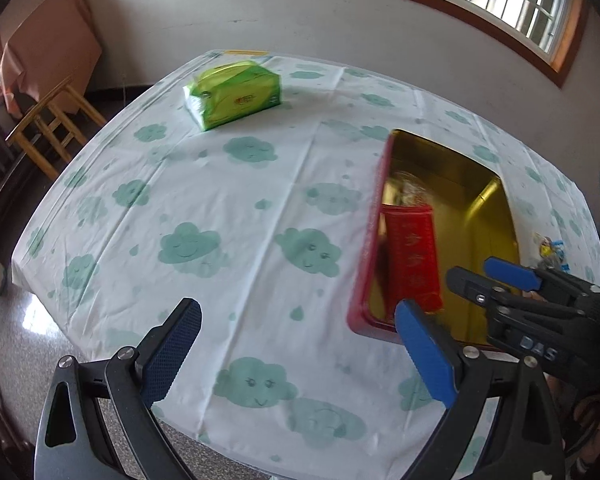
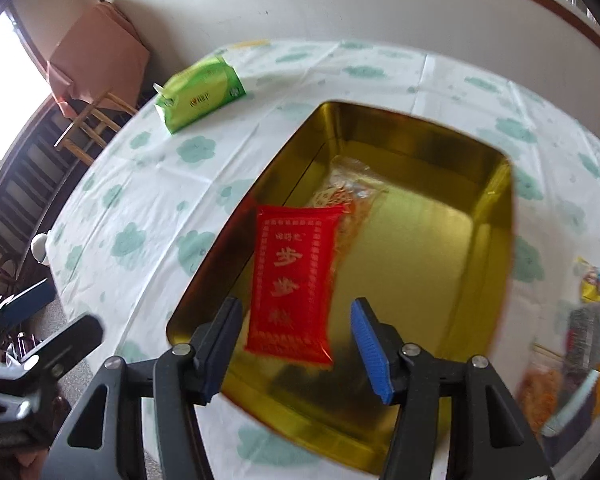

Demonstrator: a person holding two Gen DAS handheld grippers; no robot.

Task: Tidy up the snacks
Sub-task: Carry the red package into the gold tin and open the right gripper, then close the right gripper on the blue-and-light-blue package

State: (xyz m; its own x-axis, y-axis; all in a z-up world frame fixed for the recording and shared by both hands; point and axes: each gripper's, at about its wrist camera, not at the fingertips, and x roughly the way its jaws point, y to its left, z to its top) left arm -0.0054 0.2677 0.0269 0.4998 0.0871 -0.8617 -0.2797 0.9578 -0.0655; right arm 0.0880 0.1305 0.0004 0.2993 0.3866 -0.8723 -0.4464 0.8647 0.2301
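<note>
Right gripper point(image 2: 296, 344) fingers apart above red packet point(image 2: 294, 280) in tin point(image 2: 496, 248).

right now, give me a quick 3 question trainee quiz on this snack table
1. True or false: the red snack packet lies inside the gold tin.
2. Which gripper is over the tin? A) left gripper B) right gripper
3. Fill in: the tissue pack on the tablecloth is ____ in colour.

Key: 1 true; 2 B; 3 green. Both grippers have their fingers apart and hold nothing.
</note>
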